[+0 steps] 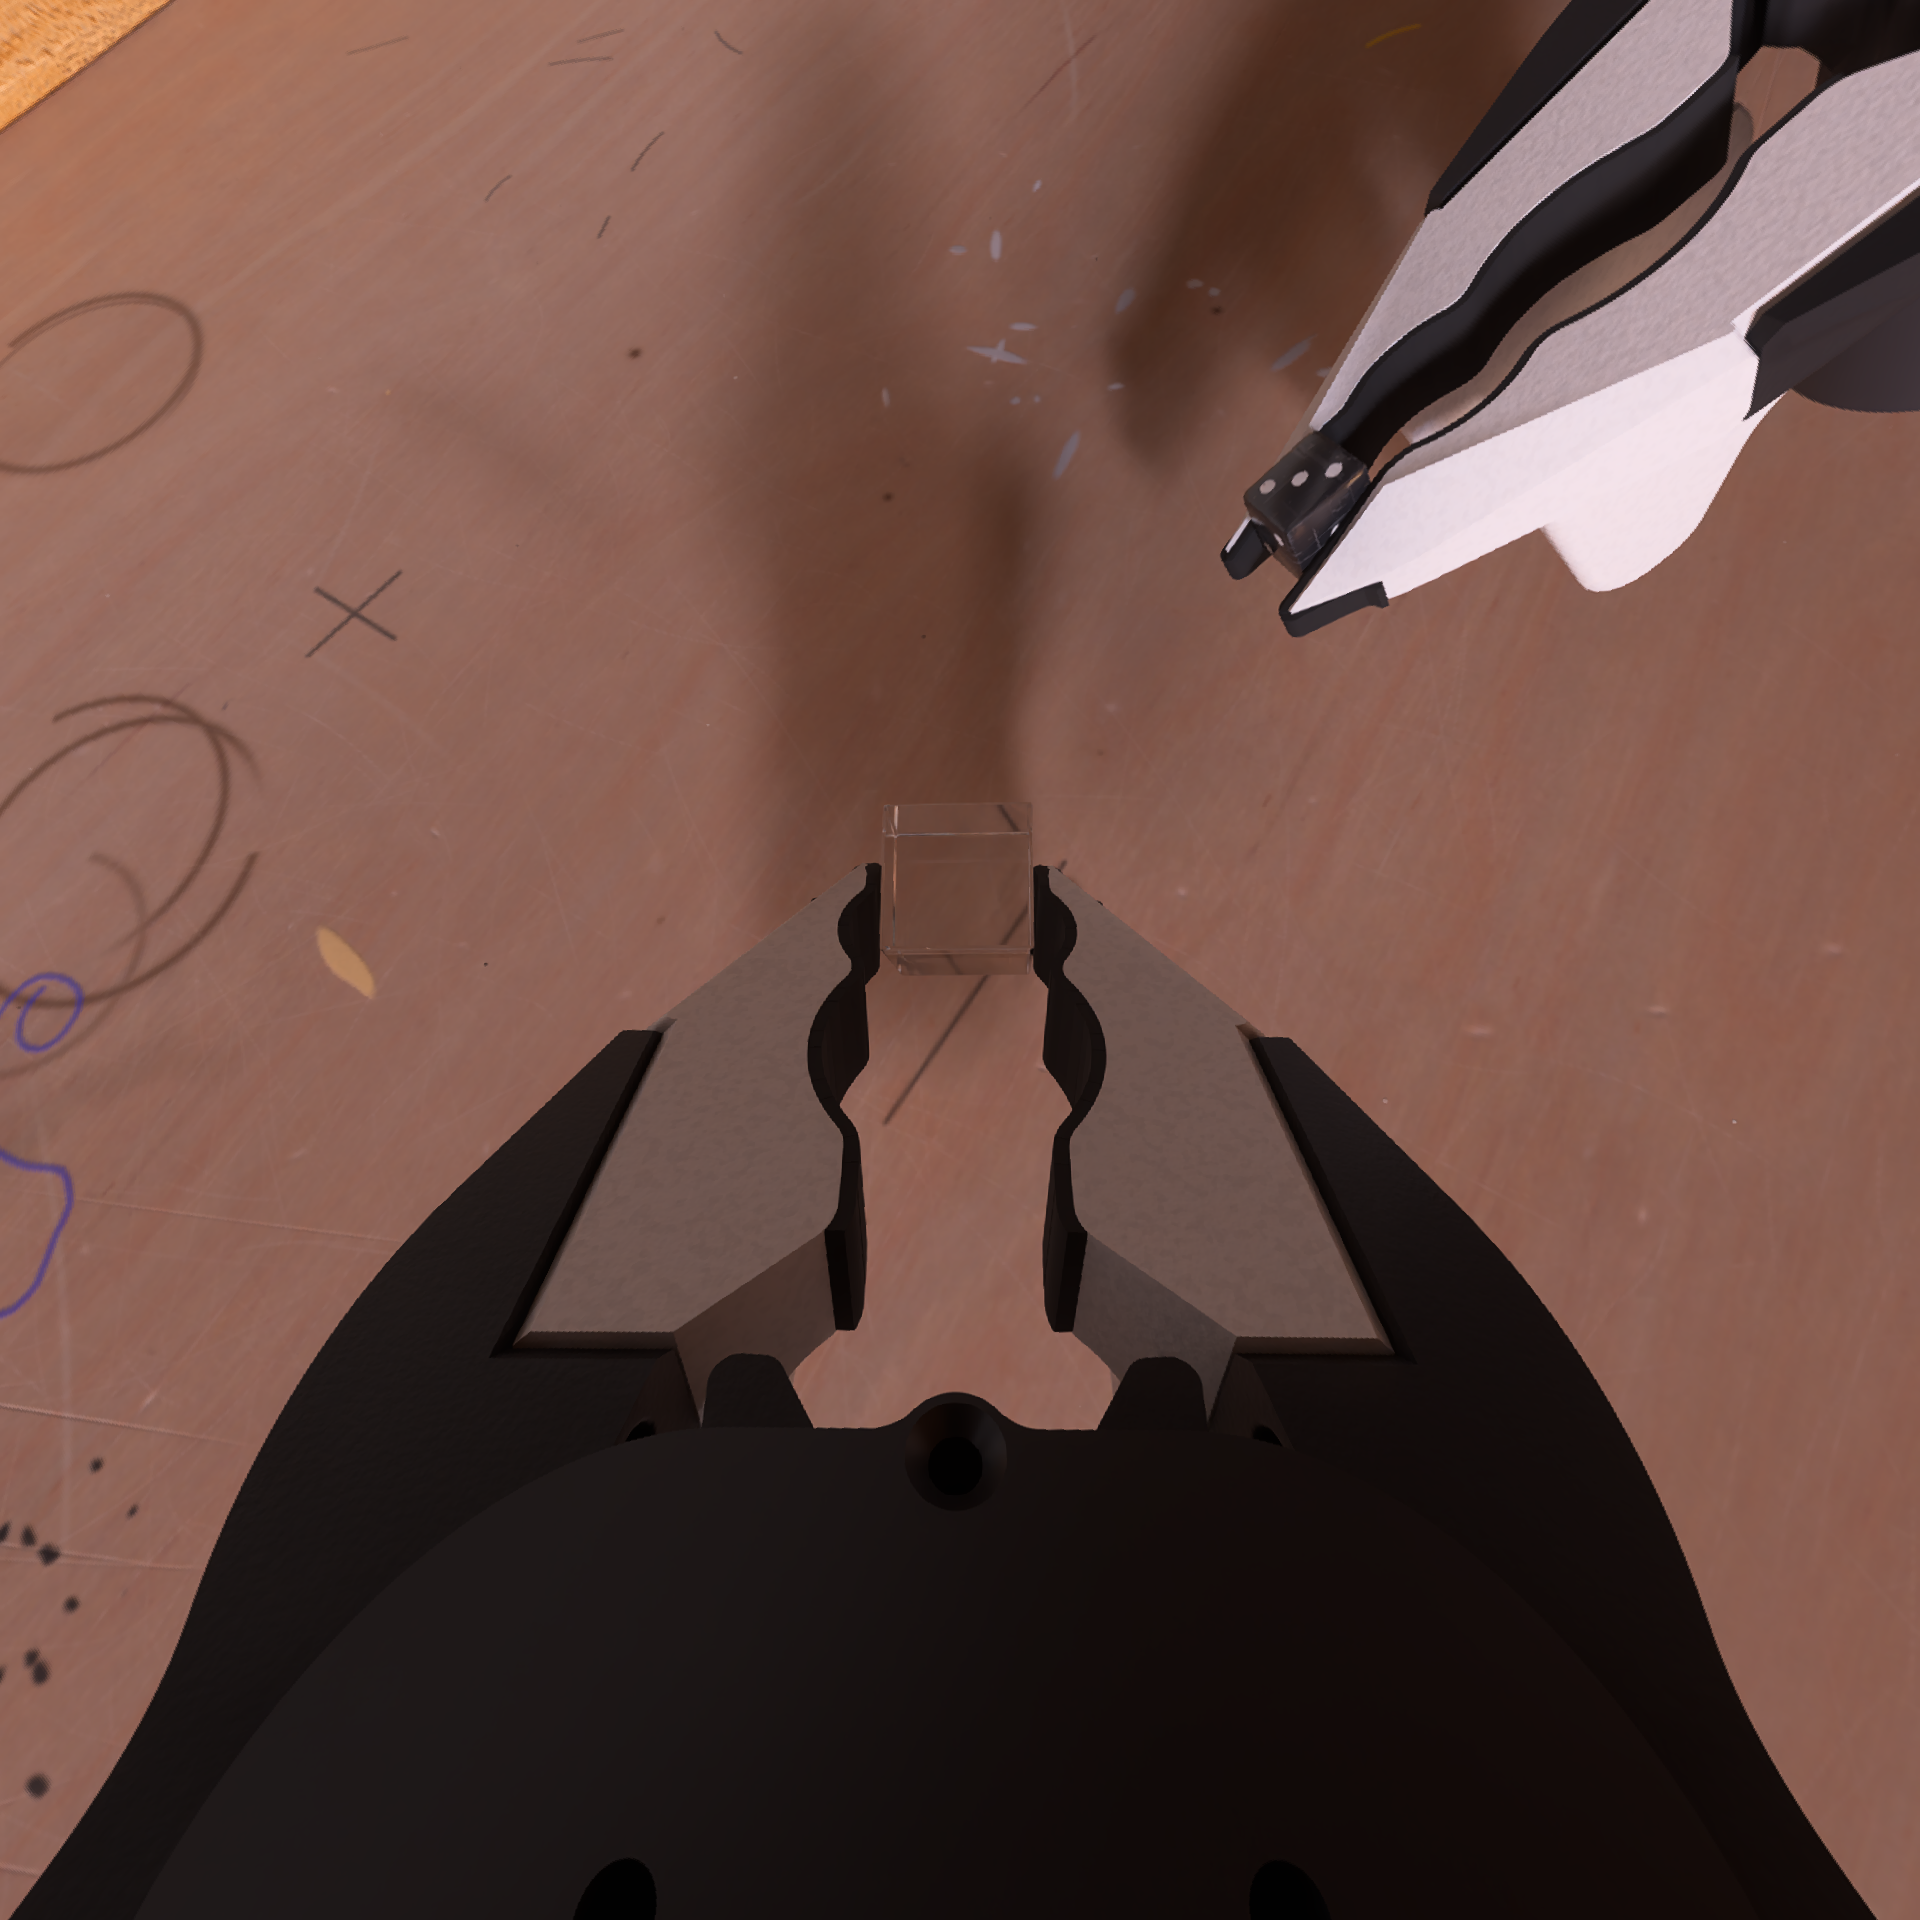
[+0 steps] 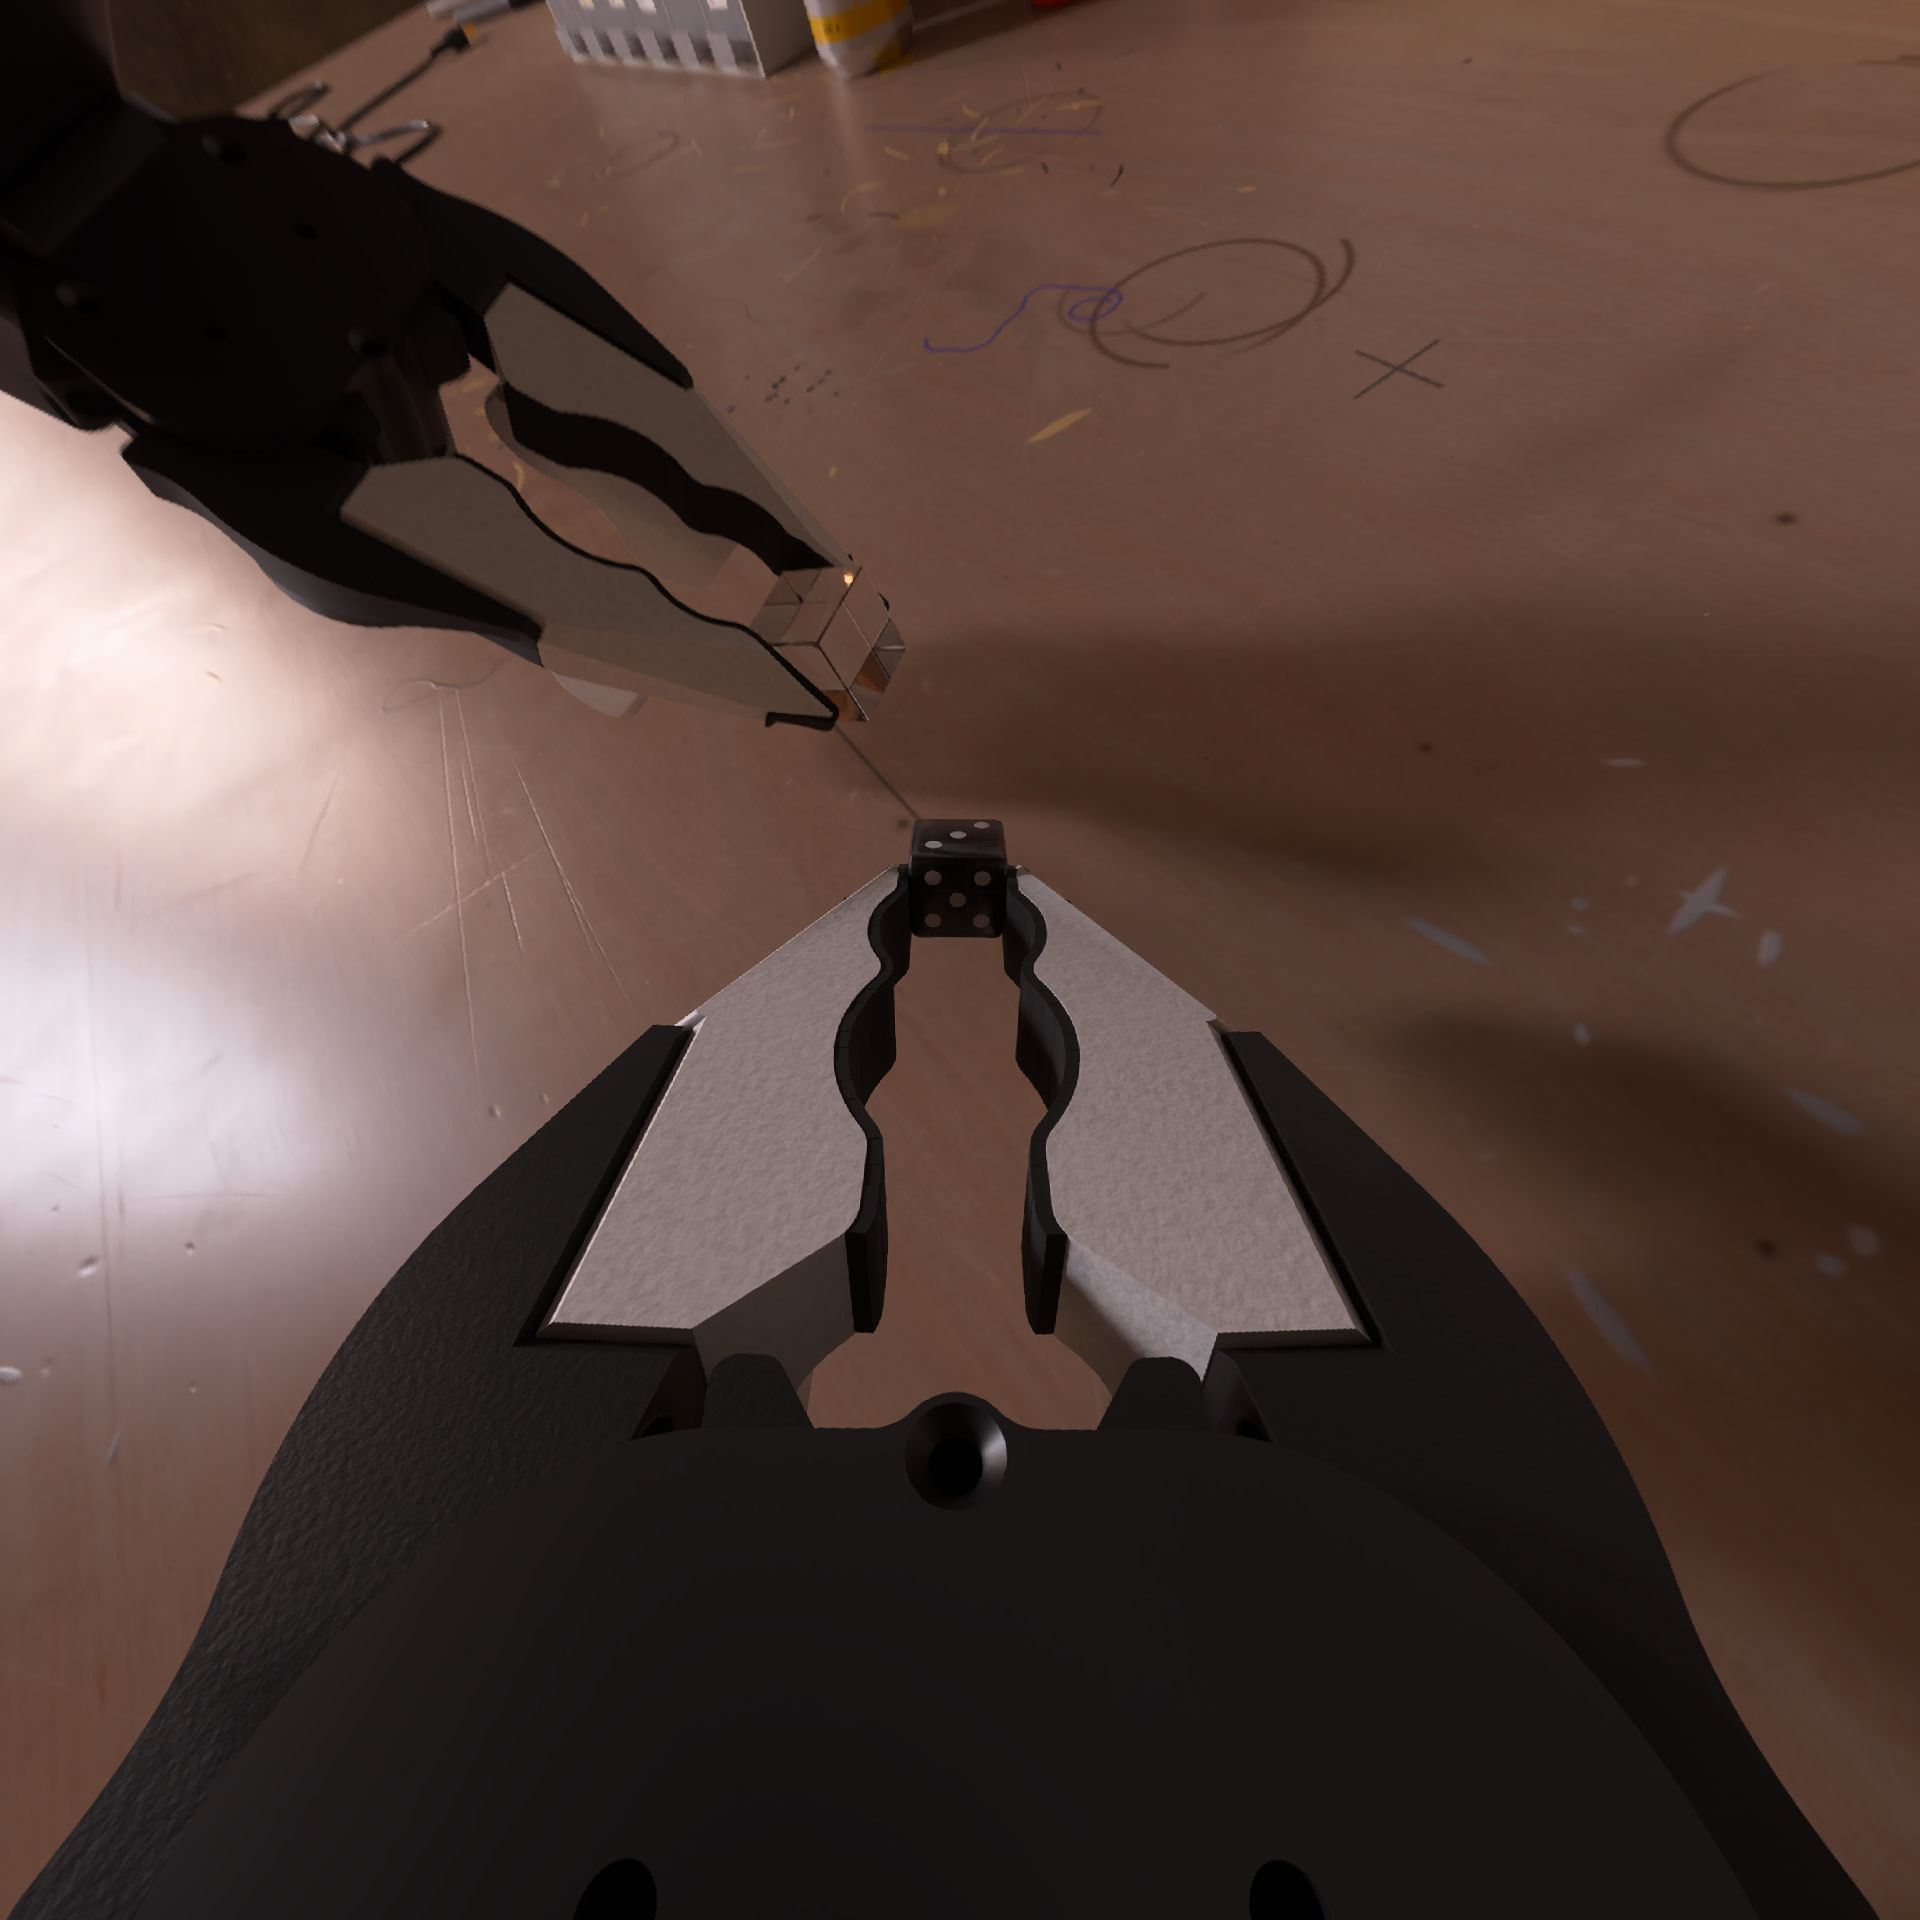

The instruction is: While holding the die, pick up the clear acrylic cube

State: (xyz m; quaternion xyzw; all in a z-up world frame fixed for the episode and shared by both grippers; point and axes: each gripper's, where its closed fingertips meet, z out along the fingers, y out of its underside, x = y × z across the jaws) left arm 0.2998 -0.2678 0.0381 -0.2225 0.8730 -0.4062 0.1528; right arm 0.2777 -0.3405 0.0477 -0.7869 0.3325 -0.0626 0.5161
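The left tool [image 1: 954, 904] points forward and down toward the brown counter [image 1: 520, 520], its two grey fingers drawn in narrow around the clear acrylic cube [image 1: 956, 894], which sits between the fingertips with a pad pressed to each side. In the right wrist view the same left tool [image 2: 842, 665] comes in from the upper left, tilted down toward the middle, with the clear acrylic cube [image 2: 847, 649] pinched at its very tip; from this view the cube appears clear of the counter [image 2: 1455, 727], though the gap underneath is hard to judge.

The right tool [image 2: 956, 904] points forward, its fingers closed narrow on the die [image 2: 957, 883], gripped by two opposite sides at the fingertips. In the left wrist view the right tool [image 1: 1304, 540] reaches in from the upper right corner, angled down and to the left, carrying the die [image 1: 1304, 494] above the counter.

The cube is colourless and see-through, with faint pale edges and the counter's brown showing through its faces; one corner catches a small bright glint in the right wrist view. The die is black with white pips and is smaller than the cube. The two tools' tips are near each other but apart.
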